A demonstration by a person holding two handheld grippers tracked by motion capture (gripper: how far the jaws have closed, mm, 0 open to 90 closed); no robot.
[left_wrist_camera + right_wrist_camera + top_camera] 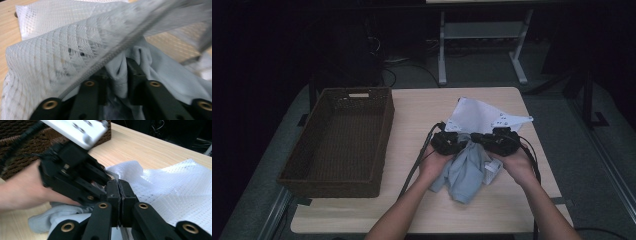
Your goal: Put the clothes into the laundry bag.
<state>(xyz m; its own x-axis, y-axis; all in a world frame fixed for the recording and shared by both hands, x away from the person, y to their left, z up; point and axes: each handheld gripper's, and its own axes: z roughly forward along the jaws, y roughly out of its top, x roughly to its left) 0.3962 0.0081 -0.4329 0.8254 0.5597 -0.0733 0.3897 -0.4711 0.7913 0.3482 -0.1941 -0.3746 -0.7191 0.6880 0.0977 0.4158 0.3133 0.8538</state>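
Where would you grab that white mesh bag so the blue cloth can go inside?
Probably by the corded rim of the mesh bag at its mouth, coming from the person's side, where the blue cloth lies. The rim is the one firm edge; the rest is limp netting lying flat on the table. The right tongs are shut at that edge, and the left tongs have cloth between them.
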